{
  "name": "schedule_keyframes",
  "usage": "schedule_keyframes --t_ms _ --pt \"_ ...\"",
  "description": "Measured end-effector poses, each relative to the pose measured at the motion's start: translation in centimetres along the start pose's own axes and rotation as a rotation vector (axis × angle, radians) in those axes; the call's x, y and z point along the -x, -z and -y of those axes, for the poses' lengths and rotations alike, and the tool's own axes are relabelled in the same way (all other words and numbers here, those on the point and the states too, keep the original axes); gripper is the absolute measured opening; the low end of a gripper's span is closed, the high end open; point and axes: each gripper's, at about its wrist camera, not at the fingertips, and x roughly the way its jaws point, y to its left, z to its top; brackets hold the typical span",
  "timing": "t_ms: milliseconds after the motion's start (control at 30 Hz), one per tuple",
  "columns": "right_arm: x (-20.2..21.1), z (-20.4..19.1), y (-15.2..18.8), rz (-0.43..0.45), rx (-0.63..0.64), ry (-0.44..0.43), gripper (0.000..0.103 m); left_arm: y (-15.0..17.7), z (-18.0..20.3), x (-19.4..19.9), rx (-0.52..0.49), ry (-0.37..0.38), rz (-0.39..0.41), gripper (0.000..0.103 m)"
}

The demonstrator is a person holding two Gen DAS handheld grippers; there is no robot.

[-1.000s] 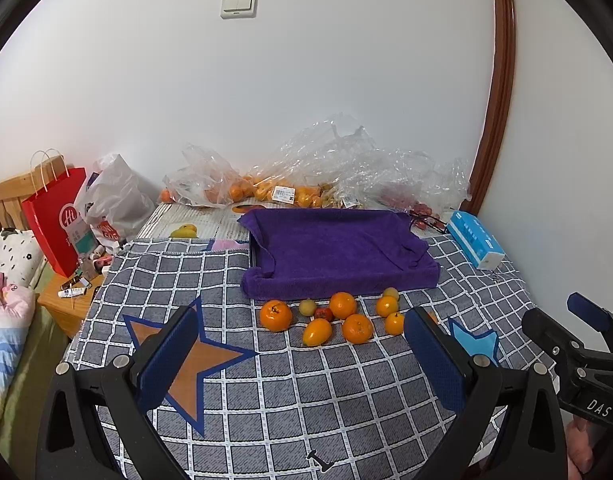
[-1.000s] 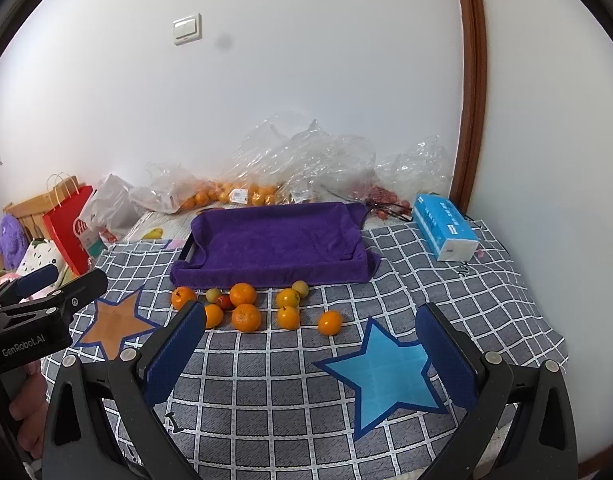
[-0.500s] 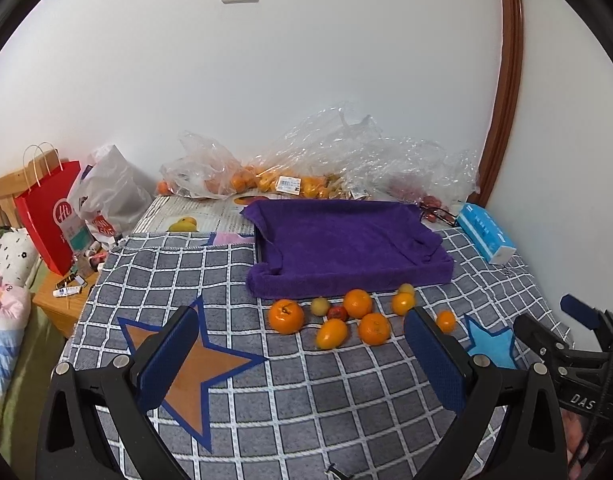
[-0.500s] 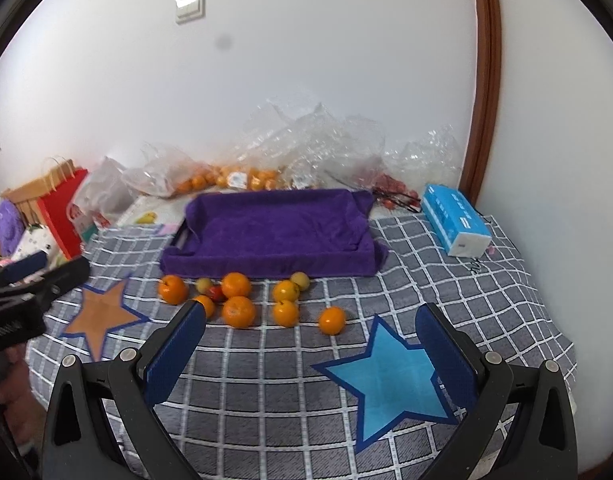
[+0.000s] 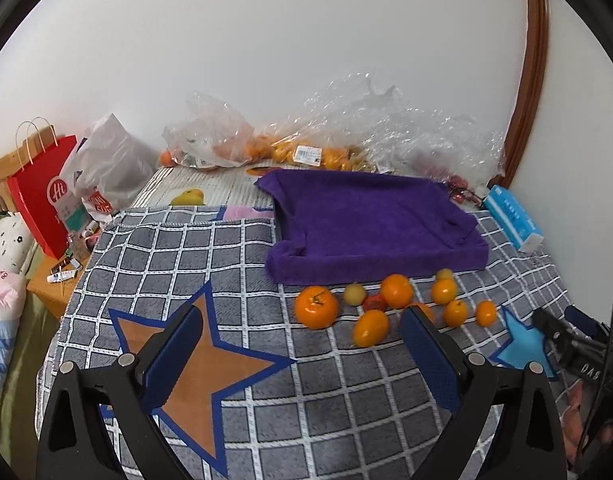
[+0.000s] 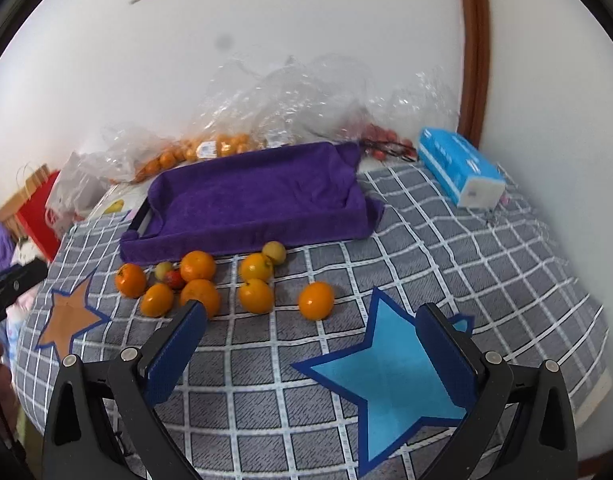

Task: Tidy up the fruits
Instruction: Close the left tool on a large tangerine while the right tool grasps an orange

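Note:
Several oranges (image 5: 317, 307) (image 6: 316, 300), two small yellow-green fruits (image 5: 354, 294) (image 6: 274, 252) and a small red fruit (image 5: 374, 302) (image 6: 174, 278) lie loose on the checked grey blanket, just in front of a tray lined with a purple towel (image 5: 370, 220) (image 6: 258, 200), which holds nothing. My left gripper (image 5: 302, 332) is open above the orange star (image 5: 198, 364), short of the fruit. Over the blue star (image 6: 386, 380) my right gripper (image 6: 312, 328) is open too, close to the nearest orange.
Clear plastic bags with more oranges (image 5: 290, 148) (image 6: 210, 148) lie against the wall behind the tray. A blue tissue pack (image 5: 514, 216) (image 6: 458, 168) sits at the right. A red paper bag (image 5: 46, 204) and a white bag (image 5: 106, 172) stand at the left beside a wooden nightstand (image 5: 50, 280).
Both grippers have moved forward and lower toward the fruit, which looks larger now. The fruit and tray have not moved, and both grippers stay open.

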Motion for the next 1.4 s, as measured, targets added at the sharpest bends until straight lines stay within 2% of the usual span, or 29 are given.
schedule_keyframes --t_ms 100,200,300,433,600,633,767,900,967,1033,1100,1200,1400 --pt "-1.1 1.0 0.4 -0.003 -0.031 -0.029 0.103 0.1 -0.6 -1.2 -0.001 -0.02 -0.006 0.099" --pt "-2.3 1.5 0.6 -0.033 -0.041 -0.014 0.103 0.3 -1.1 -2.3 -0.003 -0.01 -0.025 0.099" --pt "-3.4 1.5 0.9 -0.056 -0.004 0.015 0.103 0.4 -1.5 -3.4 0.023 0.003 -0.053 0.099" --pt "-4.4 1.2 1.2 -0.037 0.041 0.03 0.102 0.7 -1.5 -4.3 0.026 0.018 -0.069 0.099" --pt "-6.9 0.8 1.5 -0.091 0.065 0.004 0.085 1.1 -1.4 -5.5 0.016 0.016 -0.079 0.099" --pt "-7.5 0.7 1.7 -0.102 0.066 -0.004 0.085 1.2 -1.3 -5.8 0.017 0.015 -0.083 0.099" --pt "-9.3 0.6 1.9 -0.119 0.072 0.015 0.073 1.2 -1.1 -7.5 0.017 0.0 -0.103 0.098" --pt "-10.0 0.9 1.6 -0.124 0.048 -0.024 0.069 1.4 -0.7 -9.0 0.019 0.011 -0.097 0.094" --pt "-10.2 0.9 1.3 -0.114 0.031 -0.026 0.069 1.5 -0.4 -10.1 0.019 0.015 -0.115 0.088" --pt "-10.6 0.6 1.3 -0.136 0.04 -0.022 0.062 1.4 0.0 -11.0 0.013 0.024 -0.127 0.08" --pt "-10.7 0.3 1.3 -0.139 0.07 -0.005 0.057 1.4 0.3 -11.5 0.003 0.015 -0.112 0.08" --pt "-10.9 -0.2 1.3 -0.143 0.09 -0.002 0.057 1.7 0.4 -12.0 -0.012 0.024 -0.097 0.078" --pt "-11.0 -0.6 1.3 -0.147 0.114 0.027 0.057 1.8 -1.0 -12.8 0.082 0.09 -0.133 0.076"
